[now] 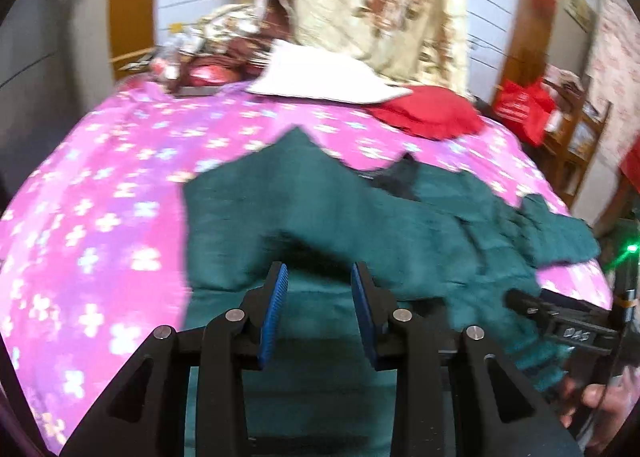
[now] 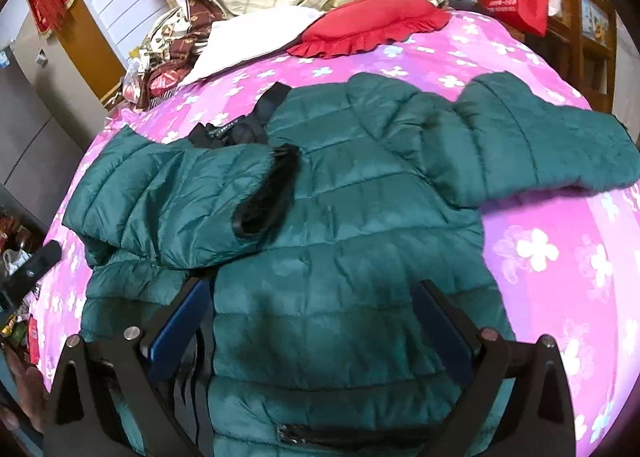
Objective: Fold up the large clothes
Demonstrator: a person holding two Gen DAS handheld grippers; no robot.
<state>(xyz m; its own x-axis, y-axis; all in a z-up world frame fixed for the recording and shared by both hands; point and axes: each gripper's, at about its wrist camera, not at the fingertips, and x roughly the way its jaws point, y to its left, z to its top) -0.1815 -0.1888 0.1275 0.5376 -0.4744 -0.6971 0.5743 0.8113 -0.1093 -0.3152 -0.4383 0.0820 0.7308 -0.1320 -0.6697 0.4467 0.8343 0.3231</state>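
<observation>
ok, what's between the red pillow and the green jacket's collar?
Only bare pink flowered bedspread between red pillow and green jacket; clearest in the right wrist view.

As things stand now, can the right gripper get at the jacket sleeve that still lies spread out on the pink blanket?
Probably yes. The right gripper is open over the jacket, and the spread sleeve lies bare on the blanket with nothing on it.

Left claw (image 1: 319, 277) stands partly parted and empty; right claw (image 2: 316, 297) spread wide, angled downward.
</observation>
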